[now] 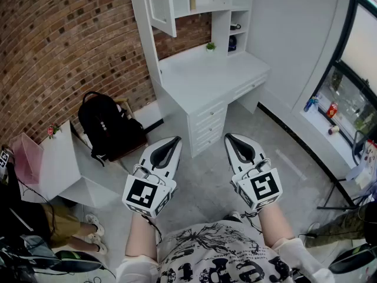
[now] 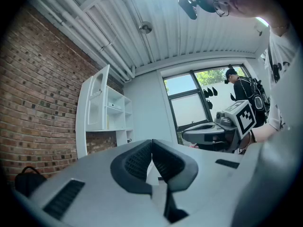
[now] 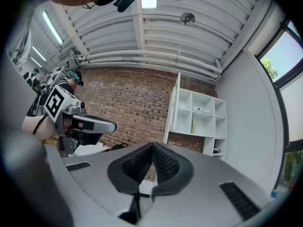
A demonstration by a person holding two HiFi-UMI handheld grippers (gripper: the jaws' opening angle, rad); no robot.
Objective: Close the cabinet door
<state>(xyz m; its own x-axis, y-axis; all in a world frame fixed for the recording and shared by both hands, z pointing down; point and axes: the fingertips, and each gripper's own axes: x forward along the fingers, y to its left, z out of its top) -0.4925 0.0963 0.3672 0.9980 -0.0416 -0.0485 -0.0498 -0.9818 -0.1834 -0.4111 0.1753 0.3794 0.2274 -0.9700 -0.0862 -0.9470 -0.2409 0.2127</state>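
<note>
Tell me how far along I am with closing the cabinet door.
Nothing is done yet: the cabinet door stands swung out from the white shelf unit above the desk. In hand: the left gripper and right gripper are both shut and empty, held level over the floor, short of the desk. Left: approach, then push the door closed.

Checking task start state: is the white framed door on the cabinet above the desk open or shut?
Open. The white framed cabinet door stands swung out from the white shelf unit, its shelves exposed.
</note>
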